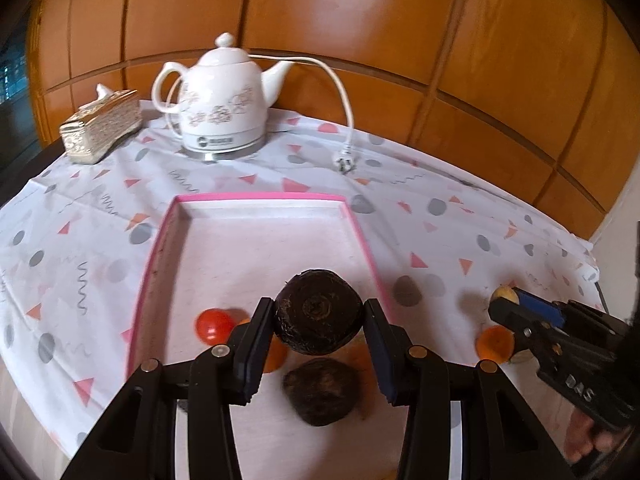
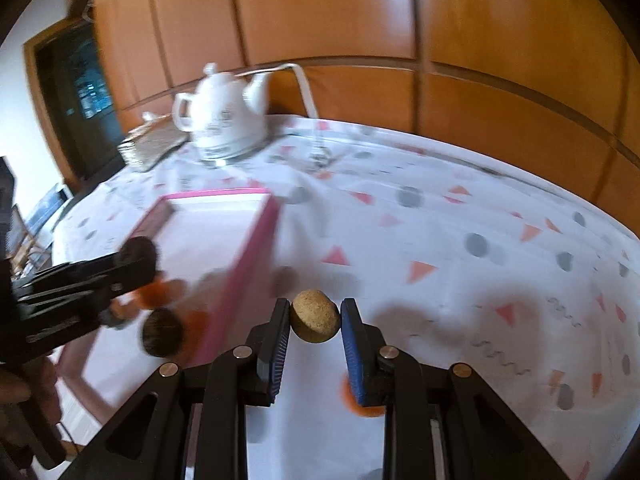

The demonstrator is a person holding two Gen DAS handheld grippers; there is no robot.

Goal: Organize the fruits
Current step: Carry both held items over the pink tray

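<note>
My left gripper (image 1: 319, 314) is shut on a dark round fruit (image 1: 318, 312) and holds it above the pink-rimmed tray (image 1: 256, 199). In the tray lie another dark fruit (image 1: 322, 391), a red tomato (image 1: 213, 325) and an orange fruit (image 1: 276, 356) partly hidden by my fingers. My right gripper (image 2: 315, 316) is shut on a small tan round fruit (image 2: 315, 316), lifted over the tablecloth right of the tray (image 2: 256, 248). It also shows in the left wrist view (image 1: 505, 295). An orange fruit (image 1: 495, 343) lies on the cloth below it.
A white kettle (image 1: 222, 96) with cord and plug (image 1: 345, 160) stands at the back. A gold tissue box (image 1: 100, 124) sits at the back left. A wooden panelled wall runs behind the table. The patterned cloth (image 2: 460, 248) spreads to the right.
</note>
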